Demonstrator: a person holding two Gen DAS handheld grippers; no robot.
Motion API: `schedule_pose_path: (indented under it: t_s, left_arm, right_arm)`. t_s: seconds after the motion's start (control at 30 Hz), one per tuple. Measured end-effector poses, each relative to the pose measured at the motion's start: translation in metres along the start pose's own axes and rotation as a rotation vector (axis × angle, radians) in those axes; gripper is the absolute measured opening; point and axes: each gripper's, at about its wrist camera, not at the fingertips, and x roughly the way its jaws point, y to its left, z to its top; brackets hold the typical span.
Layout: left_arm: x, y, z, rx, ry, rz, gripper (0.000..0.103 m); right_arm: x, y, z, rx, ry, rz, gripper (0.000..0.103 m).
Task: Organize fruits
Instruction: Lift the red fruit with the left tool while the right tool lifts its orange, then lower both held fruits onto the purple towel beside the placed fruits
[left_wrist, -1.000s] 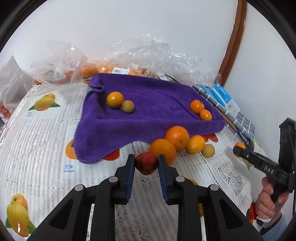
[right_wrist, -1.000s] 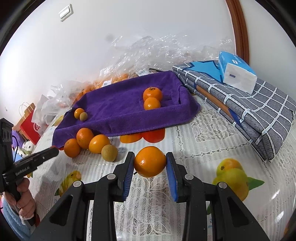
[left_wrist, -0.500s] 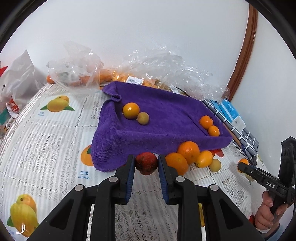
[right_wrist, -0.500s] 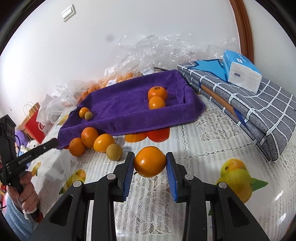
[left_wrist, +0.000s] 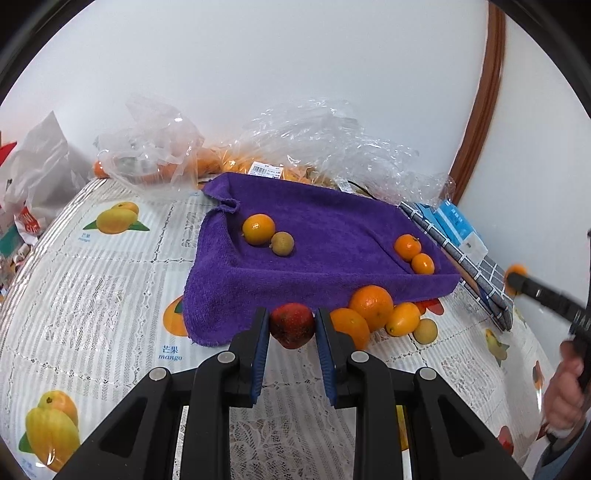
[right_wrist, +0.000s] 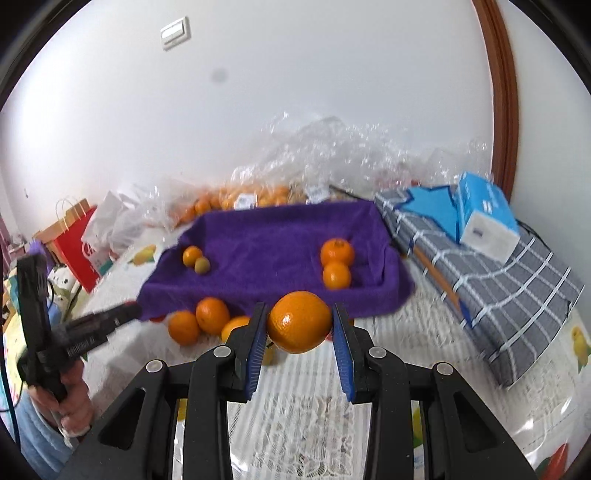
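Fruit sorting on a desk (left_wrist: 92, 295) covered with a lace-and-fruit-print cloth. My left tongs (left_wrist: 291, 328) are clamped on a small dark-red fruit (left_wrist: 291, 325), possibly an apple, held clear of the cloth just before the near edge of the purple towel (left_wrist: 332, 229). My right tongs (right_wrist: 299, 325) are clamped on a large orange (right_wrist: 299, 321), also lifted off the desk, in front of the same towel.

On the towel lie two pairs, each pair touching: at the left, a small orange (left_wrist: 258, 229) with a brownish-green round fruit (left_wrist: 282, 243); at the right, two mandarins (left_wrist: 413, 253).

Loose fruit (left_wrist: 369, 310) sits on the desk against the towel's near edge: two oranges, a yellow-orange oval fruit and a pale round one.

Behind the towel, clear plastic bags (left_wrist: 325, 140) hold more oranges. To the right, a folded grey checked cloth (right_wrist: 498, 280) carries a blue tissue pack (right_wrist: 484, 218). The right-wrist view is somewhat blurred.
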Motion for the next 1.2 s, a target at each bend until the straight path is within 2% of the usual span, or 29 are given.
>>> schedule_pose_path:
  t_s: [0.13,0.2,0.33,0.57,0.83,1.2]
  left_arm:
    - [-0.007,0.002,0.0,-0.034,0.001,-0.008,0.024]
    - [-0.021,0.007,-0.002,-0.105,-0.013,-0.071,0.024]
    - [-0.038,0.008,0.001,-0.15,-0.028,-0.098,0.024]
    - [-0.048,-0.001,0.018,-0.067,-0.031,-0.05,0.024]
    - [-0.048,-0.009,0.044,-0.024,-0.073,-0.01,0.024]
    - [-0.002,-0.026,0.098,-0.009,-0.115,-0.012,0.024]
  right_arm:
    - [-0.008,0.0,0.011,-0.008,-0.03,-0.005,0.034]
    - [-0.009,0.0,0.014,-0.012,-0.037,-0.007,0.034]
    - [-0.006,-0.001,0.013,-0.004,-0.027,0.002,0.034]
    - [-0.001,0.0,0.013,-0.02,0.001,-0.021,0.034]
    - [0.007,0.005,0.032,-0.026,-0.033,-0.004,0.034]
    - [0.032,-0.008,0.069,0.048,-0.103,0.008,0.034]
